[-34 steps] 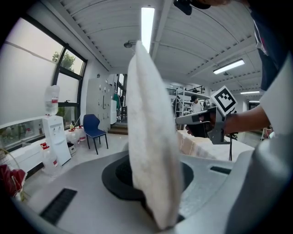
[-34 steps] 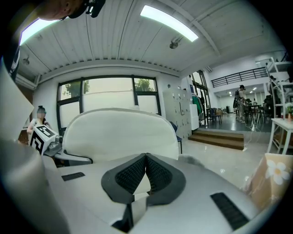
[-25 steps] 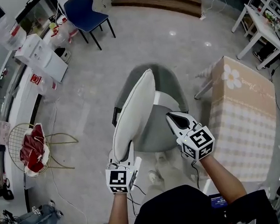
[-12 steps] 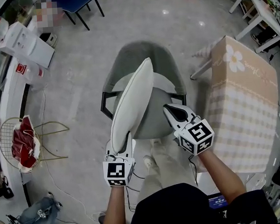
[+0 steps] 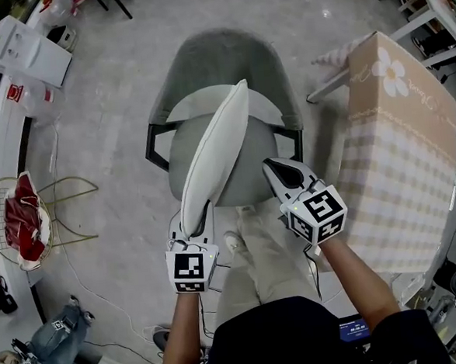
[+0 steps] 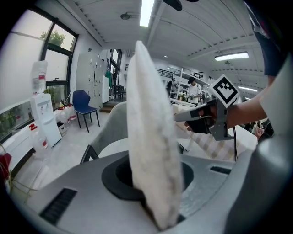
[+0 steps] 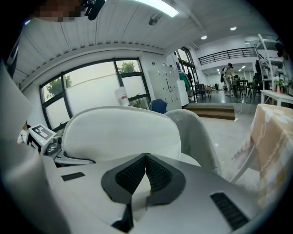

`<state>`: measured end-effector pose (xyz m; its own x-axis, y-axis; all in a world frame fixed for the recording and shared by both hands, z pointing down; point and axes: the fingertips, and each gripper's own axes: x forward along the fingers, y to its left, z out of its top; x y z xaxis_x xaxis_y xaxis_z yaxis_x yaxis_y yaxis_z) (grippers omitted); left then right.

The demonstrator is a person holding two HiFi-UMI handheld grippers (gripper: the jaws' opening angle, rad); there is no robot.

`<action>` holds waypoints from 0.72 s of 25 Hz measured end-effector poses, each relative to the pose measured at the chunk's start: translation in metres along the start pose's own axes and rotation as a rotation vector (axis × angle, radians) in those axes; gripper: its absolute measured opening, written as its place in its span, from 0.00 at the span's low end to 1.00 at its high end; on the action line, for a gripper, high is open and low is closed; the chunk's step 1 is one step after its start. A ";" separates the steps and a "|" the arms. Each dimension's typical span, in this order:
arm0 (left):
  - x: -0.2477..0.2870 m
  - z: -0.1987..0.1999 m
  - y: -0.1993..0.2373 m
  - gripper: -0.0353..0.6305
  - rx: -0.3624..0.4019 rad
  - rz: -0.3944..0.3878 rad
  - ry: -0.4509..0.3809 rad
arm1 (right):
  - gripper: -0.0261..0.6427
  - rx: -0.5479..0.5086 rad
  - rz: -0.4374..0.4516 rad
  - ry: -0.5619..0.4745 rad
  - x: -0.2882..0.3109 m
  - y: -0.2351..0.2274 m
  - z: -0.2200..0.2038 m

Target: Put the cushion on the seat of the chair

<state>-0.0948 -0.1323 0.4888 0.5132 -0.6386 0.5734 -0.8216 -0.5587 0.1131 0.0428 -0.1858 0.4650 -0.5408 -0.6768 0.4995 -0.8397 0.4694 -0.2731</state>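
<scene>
A flat white cushion (image 5: 218, 151) stands on edge above the round seat of a grey chair (image 5: 253, 179). My left gripper (image 5: 194, 232) is shut on its near lower corner. In the left gripper view the cushion (image 6: 149, 137) rises straight up from between the jaws of that gripper (image 6: 160, 215). My right gripper (image 5: 270, 165) hovers just right of the cushion over the seat's front, shut, with nothing between its pads. In the right gripper view its tips (image 7: 146, 156) meet in front of the cushion's broad face (image 7: 121, 132), and the chair's backrest (image 7: 197, 132) stands behind.
A tall box with a checked, flowered cover (image 5: 405, 149) stands close to the chair's right. A wire basket with red cloth (image 5: 21, 223) sits on the floor at the left. White boxes (image 5: 24, 51) lie at the far left. The person's legs (image 5: 252, 253) stand before the chair.
Both grippers and the cushion have sunk toward the chair seat. The left gripper's hold on the cushion is unchanged and the right gripper stays shut beside it.
</scene>
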 end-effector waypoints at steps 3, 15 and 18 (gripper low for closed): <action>0.011 -0.011 -0.004 0.14 -0.001 -0.007 0.014 | 0.07 0.016 -0.001 0.018 0.007 -0.007 -0.019; 0.037 -0.059 -0.025 0.14 -0.028 -0.051 0.070 | 0.07 0.063 0.005 0.073 0.024 -0.016 -0.076; 0.043 -0.066 -0.027 0.14 -0.034 -0.064 0.074 | 0.07 0.075 0.002 0.076 0.030 -0.020 -0.085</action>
<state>-0.0668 -0.1094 0.5638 0.5462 -0.5606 0.6224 -0.7964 -0.5780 0.1782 0.0477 -0.1670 0.5553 -0.5394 -0.6297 0.5591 -0.8416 0.4252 -0.3331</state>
